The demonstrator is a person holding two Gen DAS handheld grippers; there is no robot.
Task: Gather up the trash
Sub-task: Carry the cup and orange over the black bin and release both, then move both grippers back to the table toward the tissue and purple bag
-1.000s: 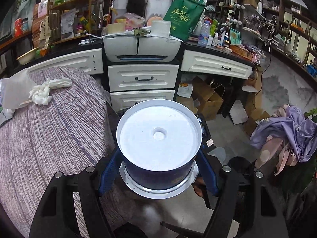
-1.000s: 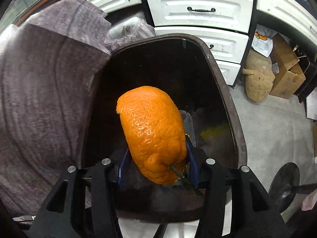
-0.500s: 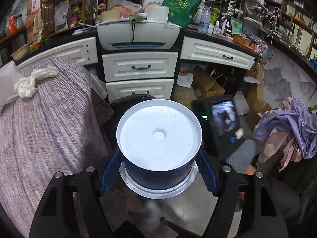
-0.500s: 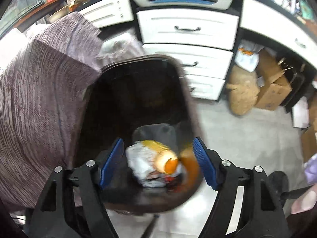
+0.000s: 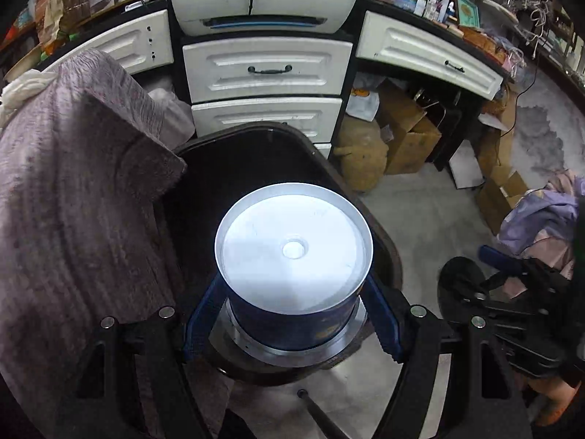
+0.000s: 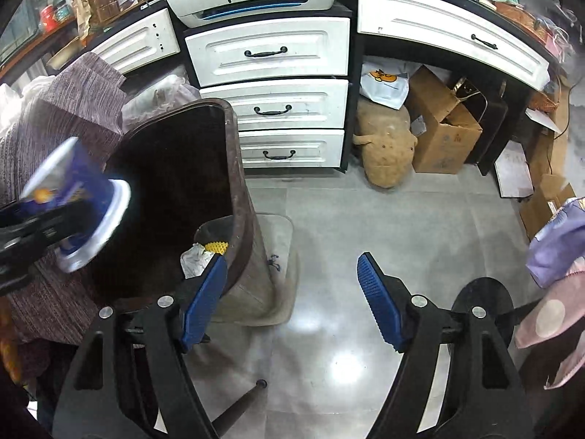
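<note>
My left gripper (image 5: 292, 314) is shut on a blue cup with a white bottom (image 5: 292, 245), held bottom toward the camera over the open dark brown trash bin (image 5: 384, 237). In the right wrist view the same cup (image 6: 76, 201) shows at the left above the bin (image 6: 241, 190). My right gripper (image 6: 292, 296) is open and empty, over the floor to the right of the bin. Crumpled paper and a yellow piece (image 6: 201, 252) lie inside the bin.
A table with a purple-grey cloth (image 5: 73, 201) stands left of the bin. White drawers (image 6: 270, 55) with a printer (image 5: 263, 0) on top are behind it. Cardboard boxes (image 6: 442, 131) and a tan sack (image 6: 384, 142) lie on the floor. Clothes (image 6: 555, 241) hang at the right.
My right gripper let the orange peel fall into the bin, opened and moved right over the floor. My left gripper moved the cup forward and over the bin.
</note>
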